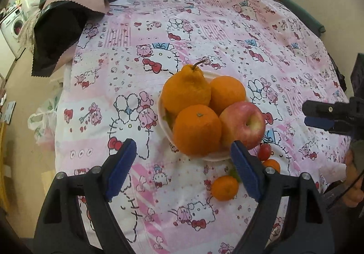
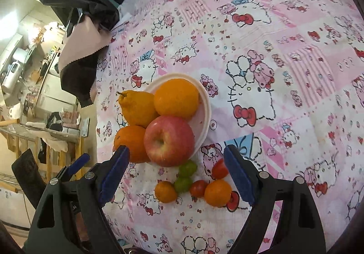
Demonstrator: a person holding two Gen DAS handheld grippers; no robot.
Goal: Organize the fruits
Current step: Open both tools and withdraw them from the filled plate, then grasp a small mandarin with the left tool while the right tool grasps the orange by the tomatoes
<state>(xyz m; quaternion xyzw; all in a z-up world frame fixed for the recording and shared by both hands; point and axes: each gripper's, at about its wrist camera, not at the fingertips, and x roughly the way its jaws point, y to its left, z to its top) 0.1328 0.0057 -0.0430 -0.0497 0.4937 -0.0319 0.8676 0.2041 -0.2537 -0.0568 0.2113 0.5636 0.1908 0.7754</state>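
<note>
While both our grippers, left [image 1: 184,167] and right [image 2: 176,174], hang released and empty, the plate [image 2: 203,117] just ahead is already crowded with oranges [image 2: 176,98] and an apple [image 2: 169,140]. Small fruits [image 2: 217,192] lie loose between the right fingers: light, round, likely to roll; the tomatoes [image 2: 198,188] and grapes [image 2: 183,183] look soft, so we would pinch gently across the middle. Cloth [image 2: 284,49] to the right lies open; the bed edge drops off left.

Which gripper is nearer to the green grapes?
Right. The right gripper is open with the green grapes between its fingers; the left gripper is open before the plate, grapes hidden.
</note>
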